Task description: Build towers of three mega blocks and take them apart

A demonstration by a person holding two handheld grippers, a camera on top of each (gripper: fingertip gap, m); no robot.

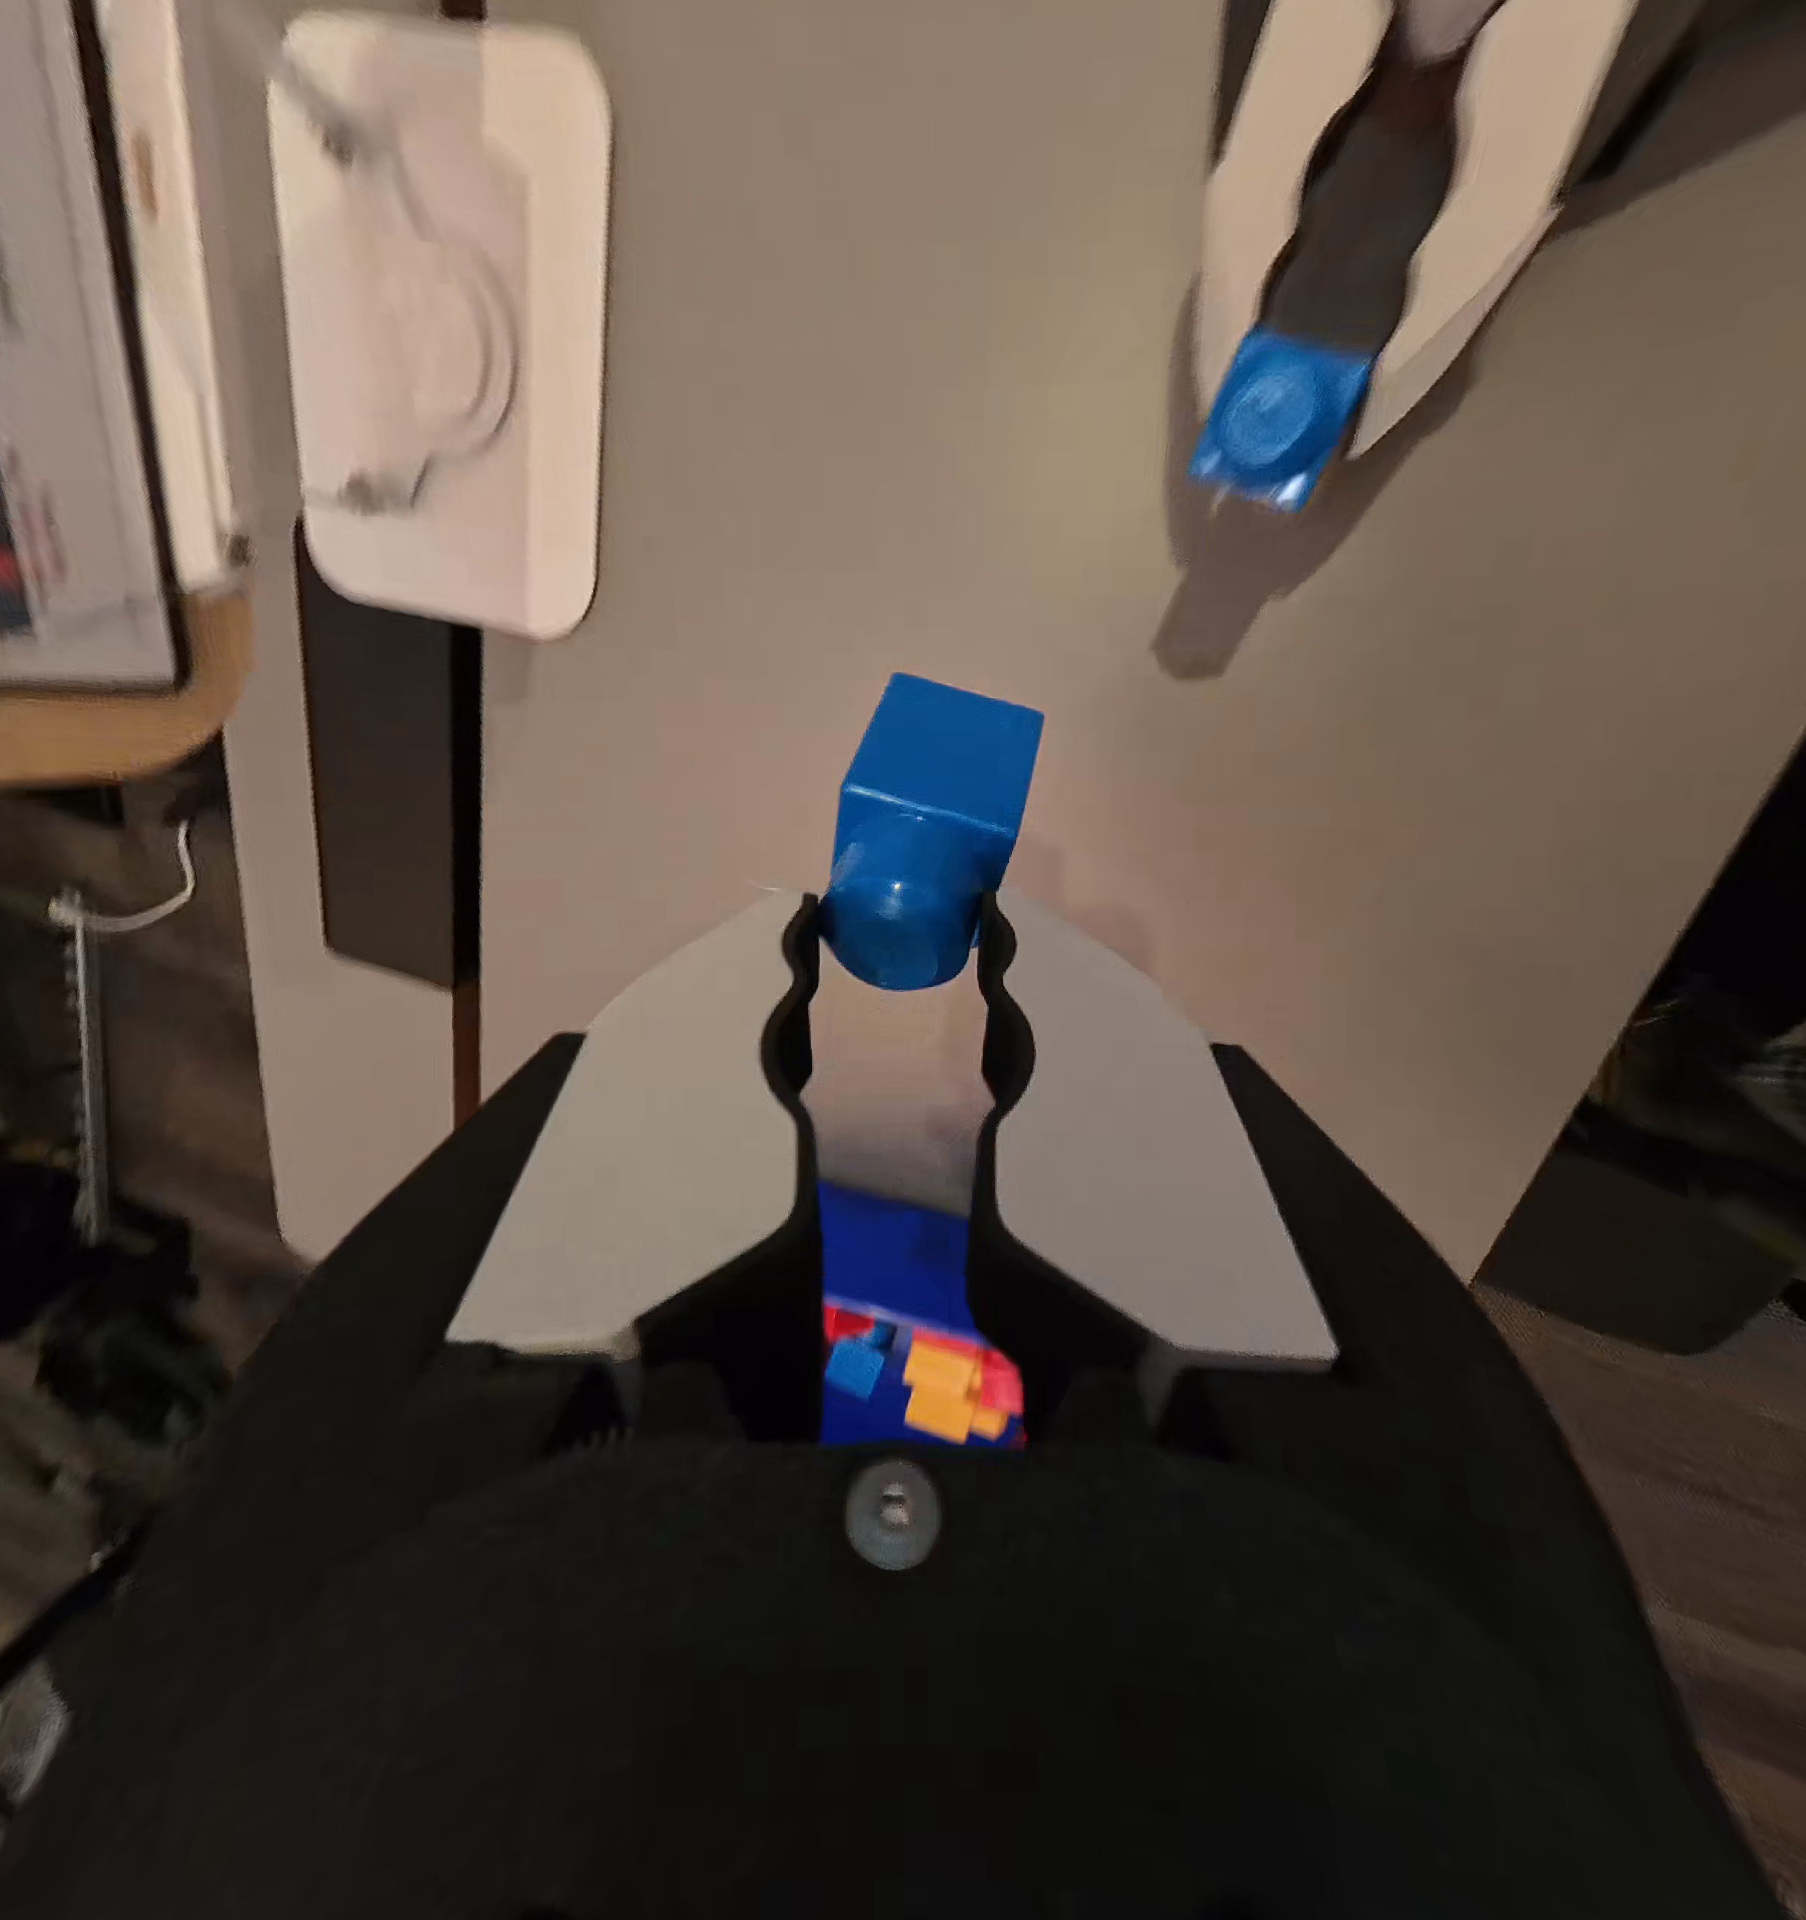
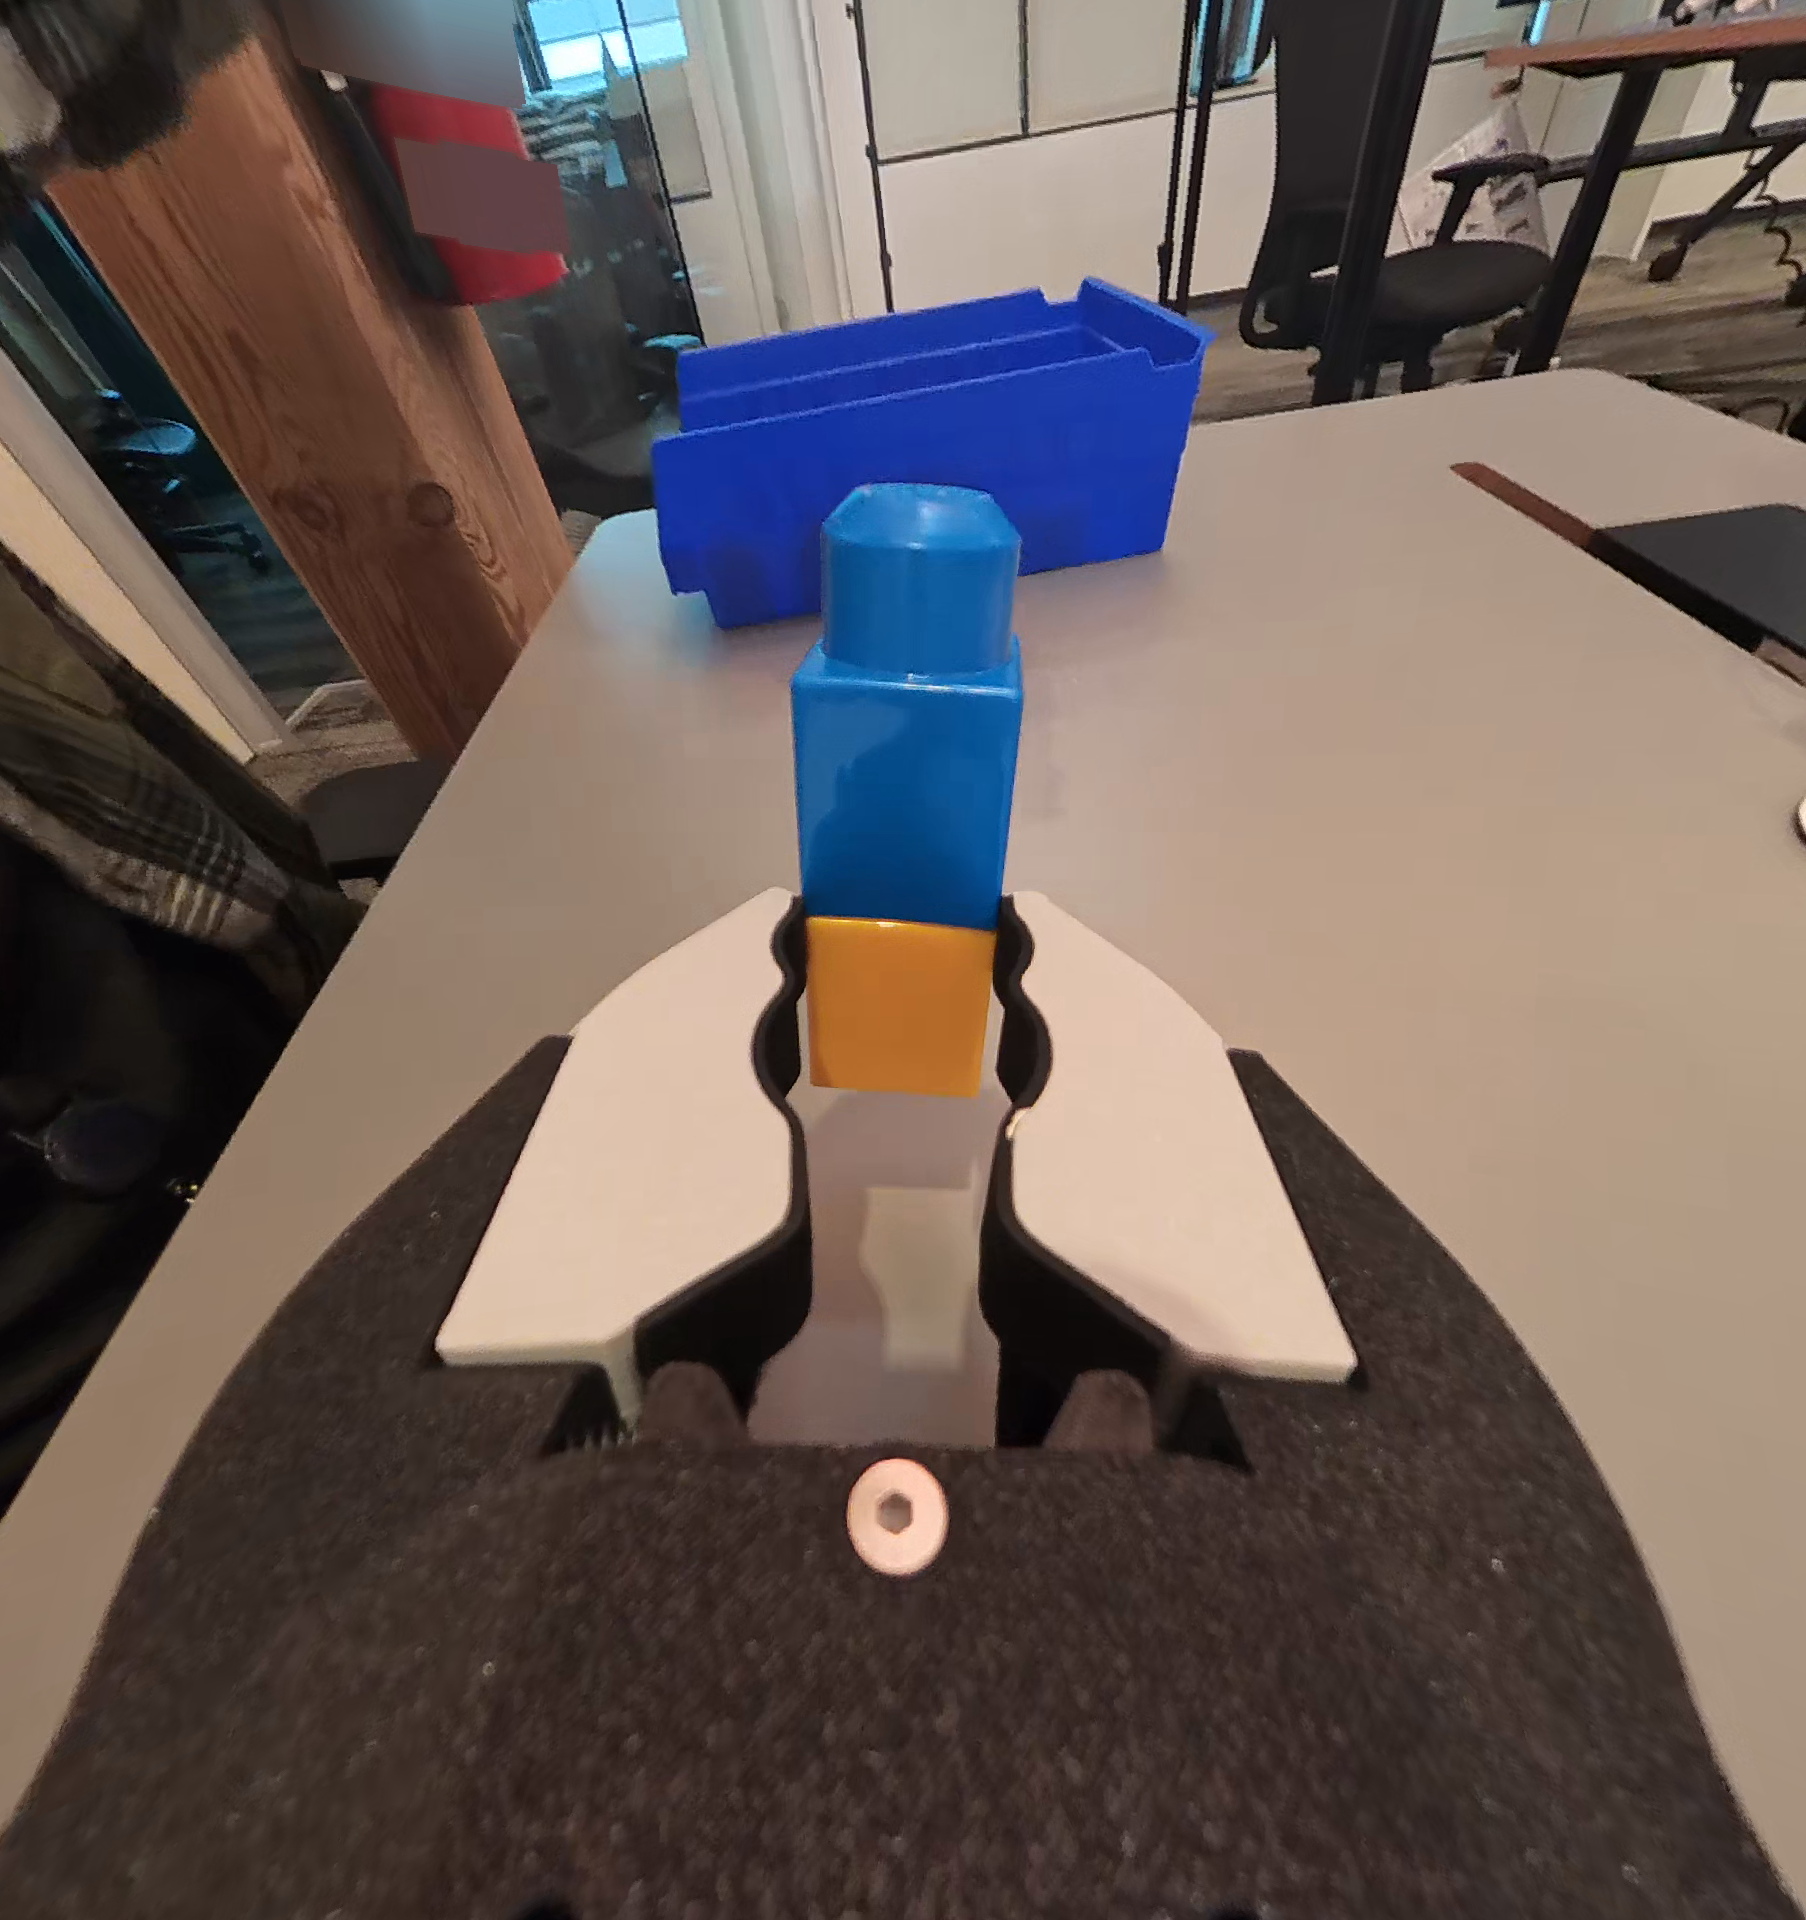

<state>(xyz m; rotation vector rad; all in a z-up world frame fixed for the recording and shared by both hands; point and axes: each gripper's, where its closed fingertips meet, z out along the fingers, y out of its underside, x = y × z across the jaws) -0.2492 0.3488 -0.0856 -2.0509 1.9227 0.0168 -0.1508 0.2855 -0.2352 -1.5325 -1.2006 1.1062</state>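
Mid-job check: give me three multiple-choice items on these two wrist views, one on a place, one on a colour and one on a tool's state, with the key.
1. Where does the blue bin stand?
A) on the grey table
B) on the floor
C) on a chair

2. What colour is the block that the right tool clamps?
A) red
B) green
C) yellow

3. How is the left tool?
A) open and empty
B) shut on a lone blue block
C) shut on a red block

Key:
1 A: the bin rests on the tabletop, beyond the right tool.
2 C: the yellow block sits between its fingers, with an upper blue block stacked on it.
3 B: its fingers pinch that block's round stud.
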